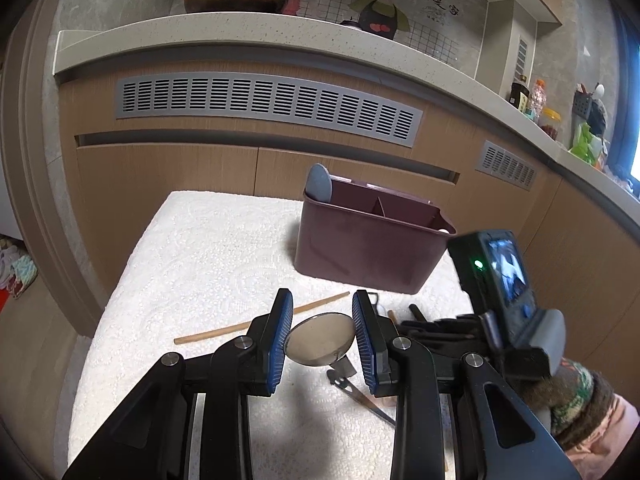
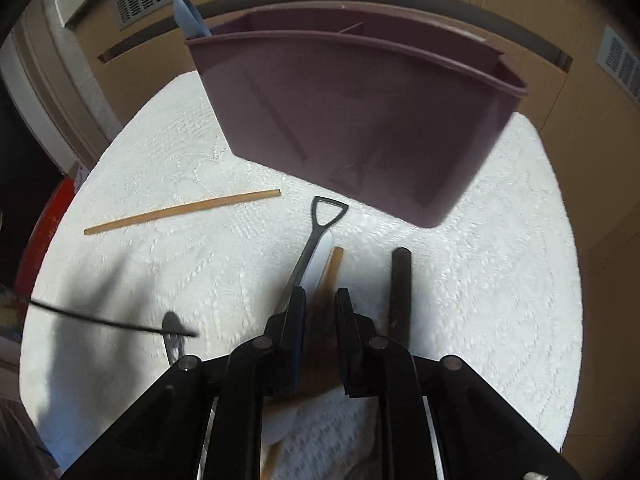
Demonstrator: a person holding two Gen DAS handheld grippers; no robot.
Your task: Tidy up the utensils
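Observation:
My left gripper is shut on the bowl of a metal spoon, held a little above the white cloth; its handle slants down to the right. My right gripper points steeply down at a cluster of utensils. Its jaws stand narrowly open around a wooden chopstick that runs between them without being pressed. Beside it lie a black shovel-handled utensil on a white spoon, and a dark stick. The maroon divided holder stands behind, with a blue-grey spatula in its left end.
A second chopstick lies loose on the white textured cloth, left of the cluster. Wooden cabinet fronts with grey vents rise close behind the table. The right tool's camera housing and a sleeve fill the lower right.

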